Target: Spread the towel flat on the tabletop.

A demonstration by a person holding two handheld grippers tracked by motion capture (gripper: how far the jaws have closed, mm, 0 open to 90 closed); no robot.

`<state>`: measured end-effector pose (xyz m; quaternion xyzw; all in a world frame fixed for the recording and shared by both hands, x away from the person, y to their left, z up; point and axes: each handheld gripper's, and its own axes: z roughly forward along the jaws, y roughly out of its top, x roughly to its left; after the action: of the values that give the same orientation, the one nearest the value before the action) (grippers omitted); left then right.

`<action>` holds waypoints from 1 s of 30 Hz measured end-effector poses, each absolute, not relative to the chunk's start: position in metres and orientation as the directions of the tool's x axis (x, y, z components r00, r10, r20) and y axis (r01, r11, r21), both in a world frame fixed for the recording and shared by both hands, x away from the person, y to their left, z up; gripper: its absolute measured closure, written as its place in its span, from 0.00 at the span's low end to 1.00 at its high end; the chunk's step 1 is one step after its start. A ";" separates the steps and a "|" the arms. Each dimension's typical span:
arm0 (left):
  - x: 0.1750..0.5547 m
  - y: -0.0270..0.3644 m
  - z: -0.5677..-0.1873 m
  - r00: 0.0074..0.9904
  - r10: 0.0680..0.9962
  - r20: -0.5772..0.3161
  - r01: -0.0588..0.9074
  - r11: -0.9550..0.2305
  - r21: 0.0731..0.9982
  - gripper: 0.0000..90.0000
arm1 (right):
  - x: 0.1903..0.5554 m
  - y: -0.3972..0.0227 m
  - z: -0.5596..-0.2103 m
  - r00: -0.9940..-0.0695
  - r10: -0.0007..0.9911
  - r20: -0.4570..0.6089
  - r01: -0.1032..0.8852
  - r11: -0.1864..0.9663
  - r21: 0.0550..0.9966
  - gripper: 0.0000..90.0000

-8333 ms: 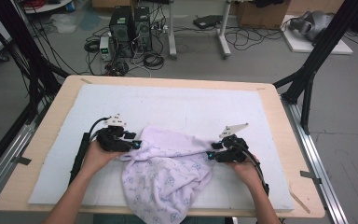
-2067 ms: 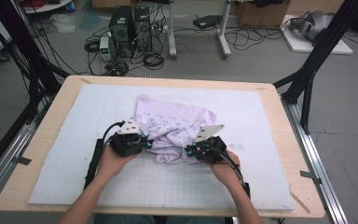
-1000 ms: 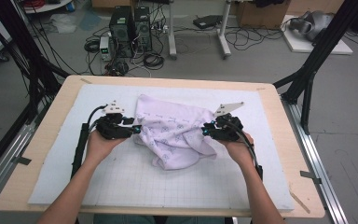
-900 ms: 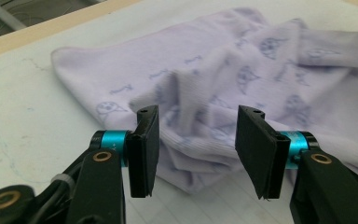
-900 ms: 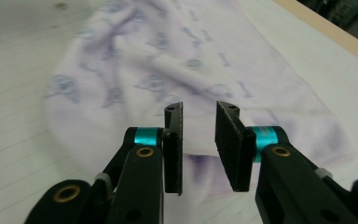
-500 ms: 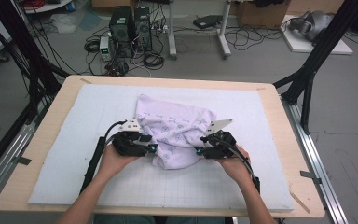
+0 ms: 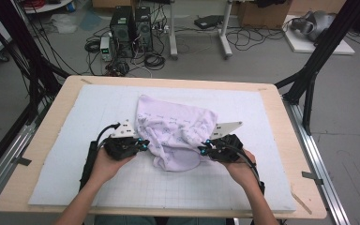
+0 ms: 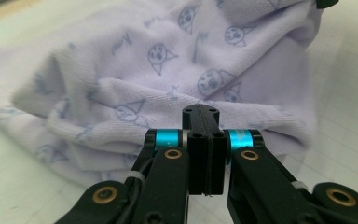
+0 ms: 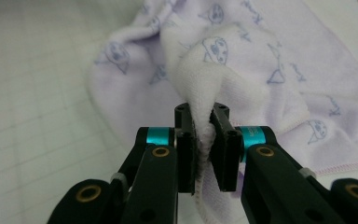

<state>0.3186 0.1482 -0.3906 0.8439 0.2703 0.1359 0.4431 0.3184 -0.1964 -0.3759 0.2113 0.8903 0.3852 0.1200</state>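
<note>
Both grippers' jaws closed, forearms apart

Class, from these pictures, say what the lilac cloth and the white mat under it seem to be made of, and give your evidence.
Cloth: seemingly soft terry or knit cotton, matte; fuzzy looped pile, limp folds, printed faces. Mat: perhaps felt or foam sheet, matte, faint printed grid; exact material unclear.

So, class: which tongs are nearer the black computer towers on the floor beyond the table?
Left. The left tongs sit almost directly in front of the towers; the right tongs, jaws just closing on the cloth, are farther right.
</note>
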 end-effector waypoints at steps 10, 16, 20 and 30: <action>0.315 0.138 -0.394 0.851 0.523 -0.046 0.333 -0.470 0.817 0.76 | 0.328 -0.209 -0.368 -0.856 0.516 -0.035 0.327 0.593 0.736 0.90; 0.333 0.105 -0.426 0.850 0.524 -0.048 0.372 -0.533 0.760 0.57 | 0.346 -0.216 -0.386 -0.837 0.547 0.003 0.384 0.584 0.715 0.88; 0.339 0.097 -0.436 0.853 0.519 -0.059 0.376 -0.531 0.760 0.65 | 0.353 -0.214 -0.397 -0.835 0.550 0.021 0.407 0.591 0.697 0.87; 0.311 0.135 -0.401 0.862 0.507 -0.002 0.293 -0.495 0.818 0.93 | 0.331 -0.213 -0.382 -0.863 0.505 0.012 0.348 0.578 0.738 0.90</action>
<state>0.3112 0.1347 -0.4005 0.8562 0.2336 0.1202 0.4449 0.3314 -0.2132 -0.3816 0.2418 0.8825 0.3907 0.1003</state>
